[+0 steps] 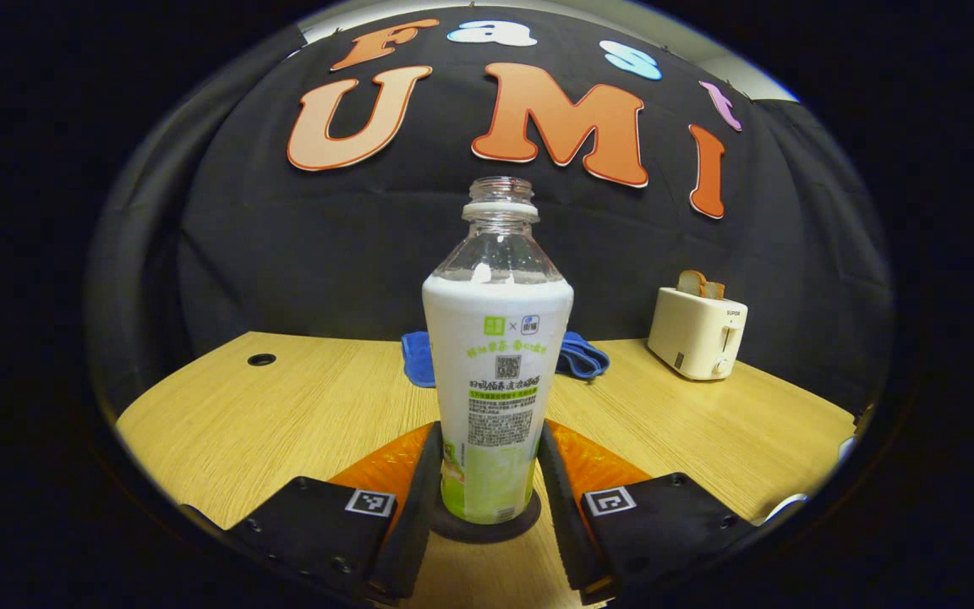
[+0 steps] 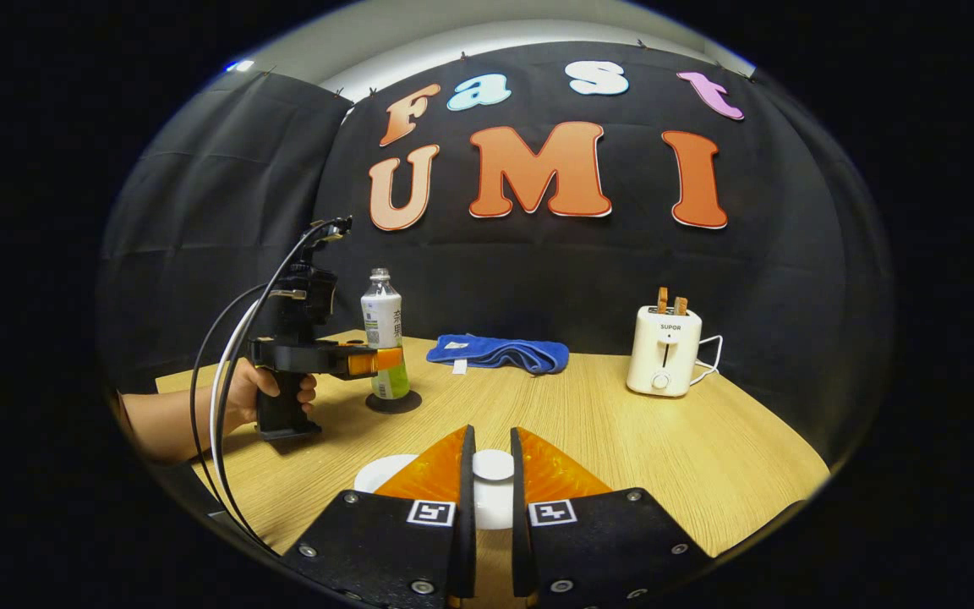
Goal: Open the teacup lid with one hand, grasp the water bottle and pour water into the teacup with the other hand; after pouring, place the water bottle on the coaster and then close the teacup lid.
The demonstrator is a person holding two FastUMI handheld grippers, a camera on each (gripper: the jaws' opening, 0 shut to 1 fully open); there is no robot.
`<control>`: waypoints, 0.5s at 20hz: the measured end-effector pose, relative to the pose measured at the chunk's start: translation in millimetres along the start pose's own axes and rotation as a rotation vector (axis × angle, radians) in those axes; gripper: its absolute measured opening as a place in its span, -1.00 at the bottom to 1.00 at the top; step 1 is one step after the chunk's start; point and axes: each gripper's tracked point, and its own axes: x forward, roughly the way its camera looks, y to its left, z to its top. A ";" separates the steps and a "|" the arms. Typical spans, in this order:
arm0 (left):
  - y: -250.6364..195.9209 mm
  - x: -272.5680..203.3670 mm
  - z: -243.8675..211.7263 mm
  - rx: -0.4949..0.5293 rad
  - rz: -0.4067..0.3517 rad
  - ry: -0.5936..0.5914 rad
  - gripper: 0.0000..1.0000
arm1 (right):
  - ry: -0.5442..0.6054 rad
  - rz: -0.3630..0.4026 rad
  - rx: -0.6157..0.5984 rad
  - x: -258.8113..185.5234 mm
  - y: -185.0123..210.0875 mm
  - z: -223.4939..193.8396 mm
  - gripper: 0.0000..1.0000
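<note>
Your left gripper [image 1: 489, 474] fingers pinch the uncapped, white-labelled clear plastic bottle [image 1: 495, 372] standing on the dark round coaster [image 1: 487, 526]. Your right gripper [image 2: 488, 474] fingers pinch the white lid knob [image 2: 493, 464]. Withdrawing sideways from the coaster could tip the bottle.

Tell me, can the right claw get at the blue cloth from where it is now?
Probably yes: bare table lies ahead up to the blue cloth. But the right claw seems closed on the white lid, so it must release first.

The table [image 1: 284, 414] looks like pale wood-grain laminate, smooth and faintly satin. The water bottle [image 1: 495, 372] is clear glossy plastic wrapped in a smooth printed film label, standing on a matt dark coaster [image 2: 393, 403]. The blue towel [image 2: 500, 352] is soft cloth. The toaster [image 2: 664, 350] is smooth cream plastic.
</note>
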 end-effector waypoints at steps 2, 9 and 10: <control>3.9 -0.5 -4.2 -0.009 0.004 0.002 0.34 | 0.003 0.005 -0.006 1.2 1.2 -0.1 -0.65; 5.0 5.2 -12.0 -0.016 0.003 0.015 0.29 | 0.014 0.012 -0.015 0.6 4.5 -0.7 -0.65; 5.1 4.7 -11.5 -0.028 0.001 0.012 0.33 | 0.013 0.014 -0.014 0.7 5.3 -0.5 -0.65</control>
